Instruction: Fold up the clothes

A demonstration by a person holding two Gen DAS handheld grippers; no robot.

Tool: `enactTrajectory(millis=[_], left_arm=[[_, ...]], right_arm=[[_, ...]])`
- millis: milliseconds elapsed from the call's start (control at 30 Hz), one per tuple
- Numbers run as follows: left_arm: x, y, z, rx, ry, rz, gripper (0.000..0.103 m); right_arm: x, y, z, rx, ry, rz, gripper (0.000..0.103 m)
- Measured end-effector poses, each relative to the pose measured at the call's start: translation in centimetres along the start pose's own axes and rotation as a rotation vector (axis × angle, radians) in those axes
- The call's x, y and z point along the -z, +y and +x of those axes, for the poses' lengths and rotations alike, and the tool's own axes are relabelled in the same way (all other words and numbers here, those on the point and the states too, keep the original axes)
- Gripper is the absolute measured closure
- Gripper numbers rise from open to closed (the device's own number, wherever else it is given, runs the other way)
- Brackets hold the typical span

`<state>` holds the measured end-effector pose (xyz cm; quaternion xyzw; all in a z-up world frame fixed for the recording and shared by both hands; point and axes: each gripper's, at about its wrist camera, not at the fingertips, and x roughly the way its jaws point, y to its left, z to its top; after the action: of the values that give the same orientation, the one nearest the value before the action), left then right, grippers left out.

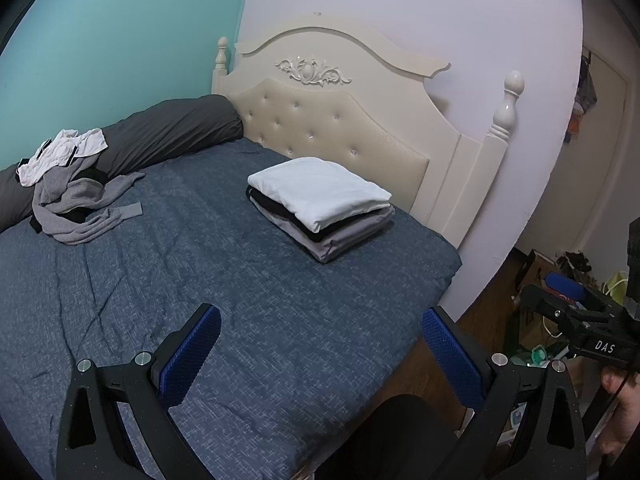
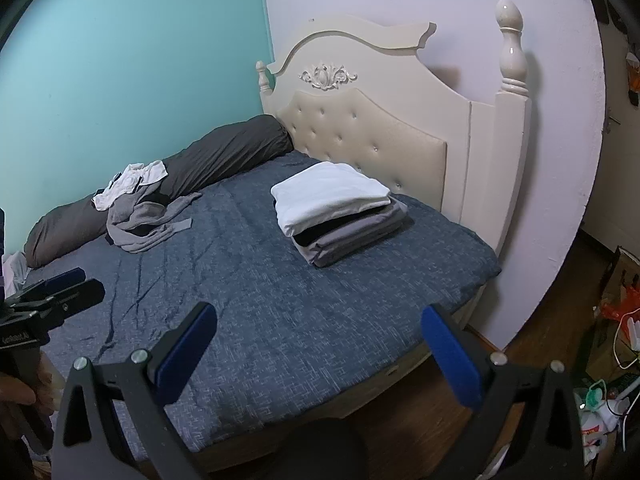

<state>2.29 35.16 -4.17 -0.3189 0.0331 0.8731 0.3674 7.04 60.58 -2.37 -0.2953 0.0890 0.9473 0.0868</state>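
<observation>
A neat stack of folded clothes (image 1: 320, 208) (image 2: 338, 210), white on top of black and grey, sits on the blue bedspread near the headboard. A loose heap of unfolded clothes (image 1: 76, 192) (image 2: 144, 208), grey knit with a white garment on top, lies at the far left by the dark bolster. My left gripper (image 1: 320, 344) hovers open over the near part of the bed, nothing between its blue pads. My right gripper (image 2: 320, 344) is open too, above the bed's near right corner, and holds nothing.
The bed (image 1: 240, 300) (image 2: 280, 300) has a cream tufted headboard (image 1: 340, 120) (image 2: 368, 128). A dark grey bolster (image 1: 160, 132) (image 2: 208, 156) runs along the teal wall. Clutter lies on the wooden floor at right (image 2: 616, 340). A hand (image 2: 20, 392) holds the left gripper's handle.
</observation>
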Motion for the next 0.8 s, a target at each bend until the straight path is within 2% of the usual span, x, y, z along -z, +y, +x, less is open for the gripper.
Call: enactTrajectory(millis=[800], left_arm=[[0.06,-0.16,0.15,0.006,0.002,0.008,0.0]], right_arm=[[0.14,0.18,0.16,0.006,0.001,-0.009,0.0]])
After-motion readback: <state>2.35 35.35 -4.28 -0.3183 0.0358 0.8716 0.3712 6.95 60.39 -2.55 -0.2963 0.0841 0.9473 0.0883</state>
